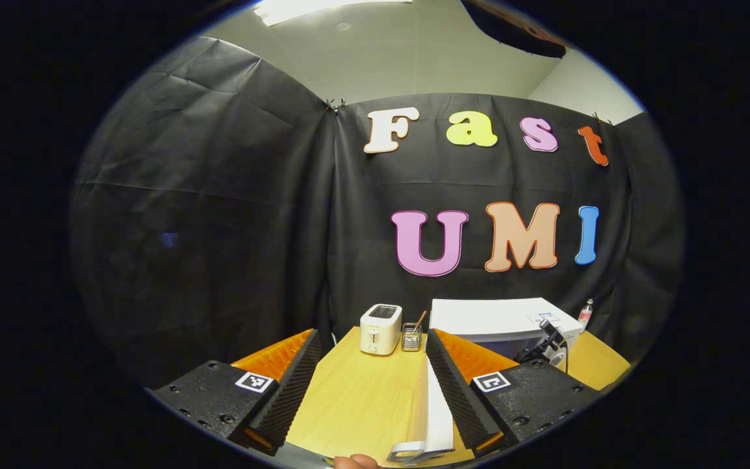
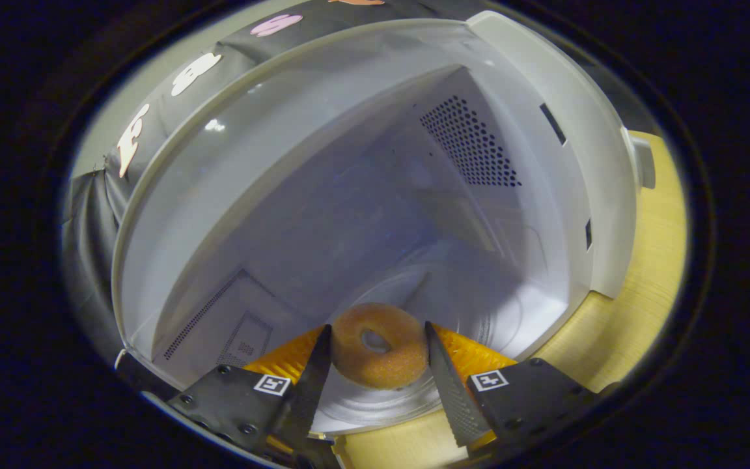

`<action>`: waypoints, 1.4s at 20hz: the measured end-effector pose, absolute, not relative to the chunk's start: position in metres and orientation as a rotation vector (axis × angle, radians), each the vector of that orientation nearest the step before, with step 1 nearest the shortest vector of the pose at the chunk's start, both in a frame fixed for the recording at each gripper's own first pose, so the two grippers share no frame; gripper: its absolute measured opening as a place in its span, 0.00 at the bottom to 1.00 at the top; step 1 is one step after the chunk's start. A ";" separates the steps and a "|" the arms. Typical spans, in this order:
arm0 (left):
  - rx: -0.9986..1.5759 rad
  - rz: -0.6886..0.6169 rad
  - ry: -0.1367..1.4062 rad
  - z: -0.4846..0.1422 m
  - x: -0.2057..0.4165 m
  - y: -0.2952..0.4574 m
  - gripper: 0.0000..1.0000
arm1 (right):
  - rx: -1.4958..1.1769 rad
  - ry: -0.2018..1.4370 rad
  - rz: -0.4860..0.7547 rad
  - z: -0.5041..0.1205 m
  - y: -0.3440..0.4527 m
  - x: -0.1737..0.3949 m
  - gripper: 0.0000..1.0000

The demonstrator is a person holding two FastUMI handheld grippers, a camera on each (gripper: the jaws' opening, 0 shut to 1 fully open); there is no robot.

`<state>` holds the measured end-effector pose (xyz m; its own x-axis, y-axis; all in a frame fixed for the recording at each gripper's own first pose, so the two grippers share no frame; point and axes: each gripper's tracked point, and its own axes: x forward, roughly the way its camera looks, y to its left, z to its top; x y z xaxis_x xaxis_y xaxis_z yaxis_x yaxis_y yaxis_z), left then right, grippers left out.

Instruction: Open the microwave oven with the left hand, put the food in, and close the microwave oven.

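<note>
Doughnut (image 2: 378,345) in right claw (image 2: 375,352), inside microwave (image 2: 544,78).

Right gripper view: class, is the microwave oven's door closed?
No: the microwave oven stands open, its cavity in plain sight, with the doughnut between the right tool's fingers above the turntable.

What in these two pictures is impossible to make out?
- Right gripper view: whether the doughnut touches the glass turntable yet; its underside is hidden.
- Left gripper view: the microwave oven front, hidden behind the fingers.
- Left gripper view: contents of the wire basket beside the toaster; too small.
</note>
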<state>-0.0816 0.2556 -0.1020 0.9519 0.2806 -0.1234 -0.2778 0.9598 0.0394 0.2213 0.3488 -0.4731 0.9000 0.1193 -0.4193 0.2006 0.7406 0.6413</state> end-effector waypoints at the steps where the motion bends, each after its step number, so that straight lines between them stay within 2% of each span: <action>1: 0.020 0.286 0.131 -0.104 -0.082 0.256 0.95 | 0.743 0.466 -0.045 -0.476 0.351 0.222 0.78; 10: 0.009 0.280 0.145 -0.108 -0.084 0.256 0.93 | 0.731 0.450 -0.033 -0.471 0.356 0.223 0.79; 11: 0.009 0.279 0.141 -0.106 -0.085 0.255 0.93 | 0.728 0.451 -0.031 -0.470 0.357 0.222 0.82; 13: 0.006 0.280 0.139 -0.105 -0.088 0.253 0.95 | 0.710 0.438 -0.033 -0.467 0.353 0.219 0.82; 14: 0.008 0.281 0.141 -0.106 -0.090 0.253 0.95 | 0.711 0.434 -0.025 -0.463 0.352 0.218 0.92; 23: 0.014 0.265 0.118 -0.094 -0.100 0.237 0.95 | 0.610 0.393 0.084 -0.423 0.339 0.181 0.92; 26: 0.051 0.274 0.105 -0.088 -0.108 0.237 0.93 | 0.549 0.340 0.160 -0.387 0.329 0.162 0.92; 27: 0.056 0.274 0.097 -0.085 -0.110 0.237 0.93 | 0.524 0.306 0.173 -0.370 0.321 0.157 0.83; 28: 0.057 0.271 0.095 -0.085 -0.113 0.235 0.93 | 0.497 0.283 0.186 -0.355 0.312 0.153 0.82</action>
<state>-0.1132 0.2353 -0.0846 0.9591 0.2697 -0.0864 -0.2643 0.9620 0.0691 0.1534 0.3122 -0.3555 0.9442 0.2437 -0.2215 -0.1072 0.8635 0.4929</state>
